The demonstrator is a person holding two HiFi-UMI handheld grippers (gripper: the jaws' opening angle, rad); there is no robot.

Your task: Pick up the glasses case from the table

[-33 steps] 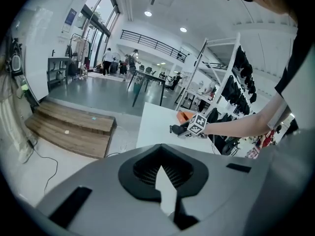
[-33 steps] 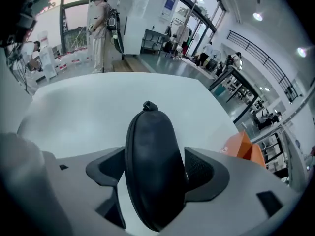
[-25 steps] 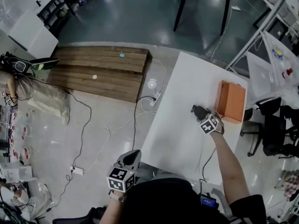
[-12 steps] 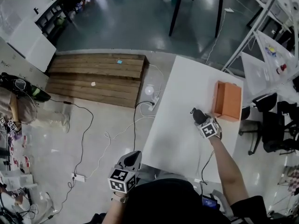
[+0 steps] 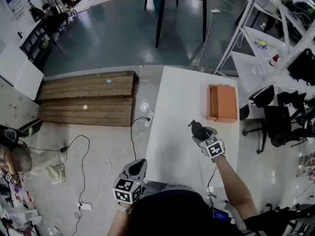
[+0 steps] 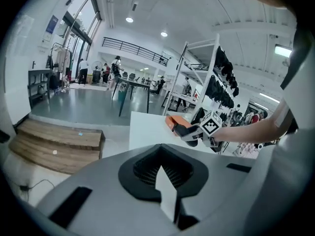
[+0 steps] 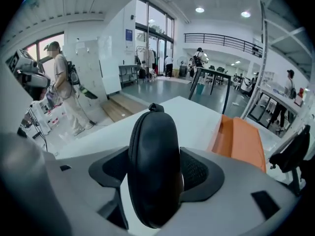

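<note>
The black oval glasses case (image 7: 155,166) stands on edge between the jaws of my right gripper (image 5: 198,131), lifted above the white table (image 5: 177,102). The right jaws have just been closing, and both pads press on the case's sides. In the head view the case (image 5: 196,128) shows as a dark lump ahead of the marker cube (image 5: 213,147). The left gripper view shows it (image 6: 183,130) held over the table, far off. My left gripper (image 5: 138,165) hangs below the table's near edge, its jaws together with nothing in them.
An open orange box (image 5: 222,103) lies on the table's far right part, beyond the case. Cables and a power strip (image 5: 142,119) trail on the floor left of the table. A wooden platform (image 5: 86,97) lies further left. A person (image 7: 64,90) stands at the left.
My right gripper has risen with the case and drawn back from the orange box, rolling as it went. The head view has swung. The left gripper sits in the same place in the picture.
</note>
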